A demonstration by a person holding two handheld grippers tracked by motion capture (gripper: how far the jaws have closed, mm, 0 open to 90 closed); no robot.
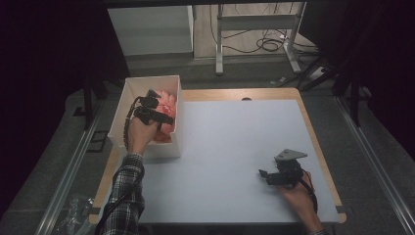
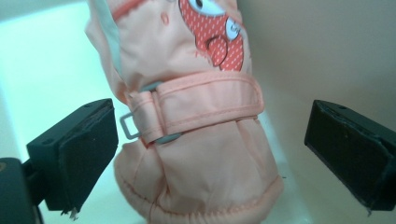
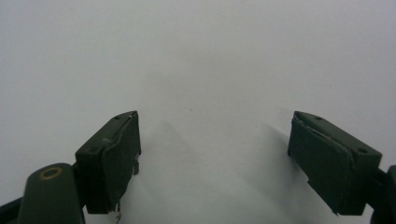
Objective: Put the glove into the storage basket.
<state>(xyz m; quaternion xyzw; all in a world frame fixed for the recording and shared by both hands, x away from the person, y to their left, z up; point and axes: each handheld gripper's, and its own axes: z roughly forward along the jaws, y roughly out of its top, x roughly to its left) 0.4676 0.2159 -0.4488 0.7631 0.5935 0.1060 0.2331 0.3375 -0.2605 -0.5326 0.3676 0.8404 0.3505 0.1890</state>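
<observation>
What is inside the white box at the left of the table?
A peach-pink glove with a strap lies in the white box, between the open jaws of the left hand-held gripper. Whatever lies under the glove is covered.

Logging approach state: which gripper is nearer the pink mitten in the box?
Left. The left gripper is down in the white box, jaws open either side of the pink mitten. The right gripper sits far off over the bare table.

white mat [image 1: 235, 147] | wooden tabletop edge [image 1: 274, 93] | floor cables [image 1: 266, 44]
</observation>
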